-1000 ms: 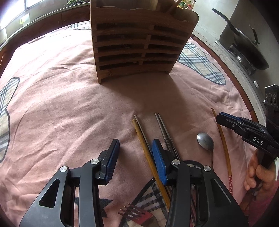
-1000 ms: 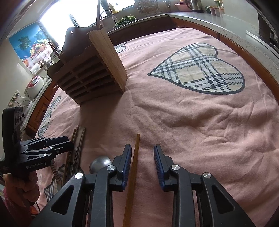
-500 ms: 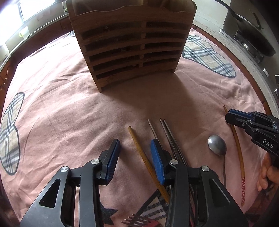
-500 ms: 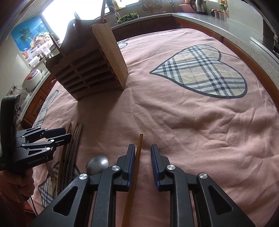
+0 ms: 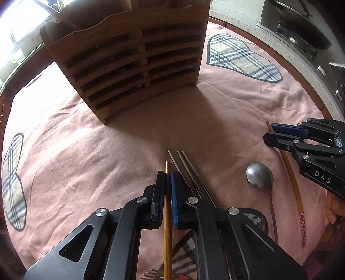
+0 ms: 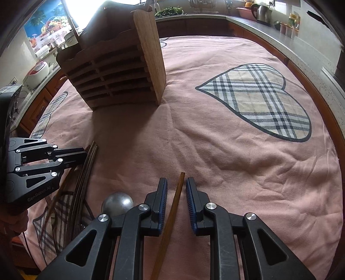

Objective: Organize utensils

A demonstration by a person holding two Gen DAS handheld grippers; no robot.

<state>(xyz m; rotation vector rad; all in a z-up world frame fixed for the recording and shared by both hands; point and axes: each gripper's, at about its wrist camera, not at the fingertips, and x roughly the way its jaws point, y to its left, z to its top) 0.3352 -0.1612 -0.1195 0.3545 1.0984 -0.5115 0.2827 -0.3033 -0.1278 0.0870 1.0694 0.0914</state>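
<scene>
My left gripper [image 5: 167, 173] is shut on a bamboo chopstick [image 5: 167, 234] that runs back between its fingers. Metal chopsticks [image 5: 189, 172] lie on the pink cloth just to its right. A metal spoon [image 5: 259, 176] lies further right. A second bamboo chopstick [image 5: 290, 176] with a red patterned end lies beside the spoon; in the right wrist view this chopstick [image 6: 172, 215] lies between the open fingers of my right gripper [image 6: 176, 183], untouched. The slatted wooden utensil holder [image 5: 138, 56] stands upright at the back.
The pink cloth [image 6: 215, 150] with plaid heart patches covers the table. A fork [image 5: 151, 275] lies at the near edge. A wok [image 5: 301, 23] sits on a stove at the far right. A kettle [image 6: 262, 11] stands on the far counter.
My left gripper has closed on the bamboo chopstick and moved closer to the holder. My right gripper's fingers have spread a little wider around the other chopstick.
</scene>
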